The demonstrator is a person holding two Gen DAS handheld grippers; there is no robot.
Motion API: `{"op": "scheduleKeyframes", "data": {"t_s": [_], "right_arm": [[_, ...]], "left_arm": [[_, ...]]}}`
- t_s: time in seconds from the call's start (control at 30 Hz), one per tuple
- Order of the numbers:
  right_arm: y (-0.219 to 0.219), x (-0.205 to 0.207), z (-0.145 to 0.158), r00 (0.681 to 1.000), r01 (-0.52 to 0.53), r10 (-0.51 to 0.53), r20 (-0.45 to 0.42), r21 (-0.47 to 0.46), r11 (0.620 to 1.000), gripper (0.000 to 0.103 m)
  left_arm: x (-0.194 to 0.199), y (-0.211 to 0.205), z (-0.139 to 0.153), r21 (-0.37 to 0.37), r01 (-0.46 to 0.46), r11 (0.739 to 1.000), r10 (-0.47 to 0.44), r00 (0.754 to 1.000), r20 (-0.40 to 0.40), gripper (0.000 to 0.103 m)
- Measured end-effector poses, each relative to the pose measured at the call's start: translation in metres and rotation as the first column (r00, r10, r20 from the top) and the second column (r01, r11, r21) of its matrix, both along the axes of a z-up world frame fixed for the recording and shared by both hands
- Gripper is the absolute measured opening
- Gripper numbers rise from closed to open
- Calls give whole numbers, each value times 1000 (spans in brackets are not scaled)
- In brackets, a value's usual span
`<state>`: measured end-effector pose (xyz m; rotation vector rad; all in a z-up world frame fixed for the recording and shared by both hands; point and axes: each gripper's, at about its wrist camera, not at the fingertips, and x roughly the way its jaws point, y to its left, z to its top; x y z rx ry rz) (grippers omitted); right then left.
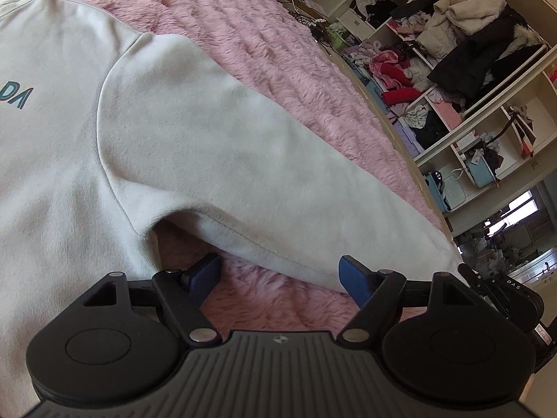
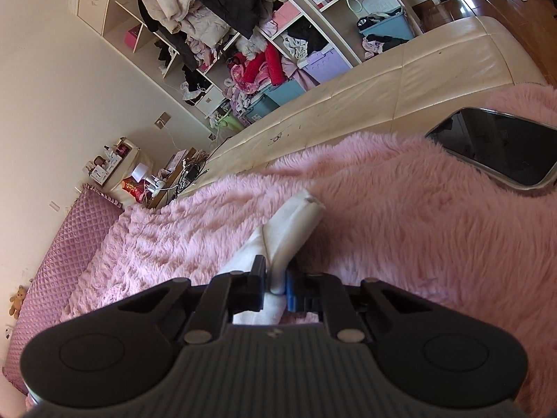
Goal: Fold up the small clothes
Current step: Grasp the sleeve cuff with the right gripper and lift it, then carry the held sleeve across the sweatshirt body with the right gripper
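Right gripper (image 2: 276,287) clamped on cuff of white sweatshirt (image 1: 62,139) lying on pink furry blanket (image 1: 278,52), left gripper (image 1: 280,275) spread wide under sleeve (image 1: 226,160); keep sleeve taut, fold across chest.

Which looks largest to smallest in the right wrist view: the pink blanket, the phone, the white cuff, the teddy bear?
1. pink blanket
2. phone
3. white cuff, pinched between the right gripper fingers
4. teddy bear

The phone and cuff lie close to the camera, and the bear far off, so apparent size misleads.
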<state>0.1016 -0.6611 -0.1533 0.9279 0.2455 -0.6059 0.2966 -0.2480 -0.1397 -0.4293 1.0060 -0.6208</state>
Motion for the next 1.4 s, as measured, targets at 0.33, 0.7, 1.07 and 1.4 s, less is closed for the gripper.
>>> {"op": "scheduleKeyframes", "data": {"t_s": [0.33, 0.7, 1.07, 1.4], "right_arm": [[42, 23, 65, 992, -114, 119, 39, -123, 986, 3], [225, 102, 140, 878, -417, 454, 149, -224, 881, 3], [491, 134, 134, 556, -754, 817, 154, -320, 573, 2], [614, 137, 26, 323, -931, 942, -93, -209, 298, 38]], "left_arm": [[-16, 66, 42, -13, -80, 997, 80, 996, 45, 89], [-55, 228, 80, -83, -346, 935, 351, 935, 57, 89], [-98, 372, 79, -117, -625, 772, 634, 768, 88, 89], [-105, 430, 43, -152, -710, 688, 717, 697, -6, 89]]}}
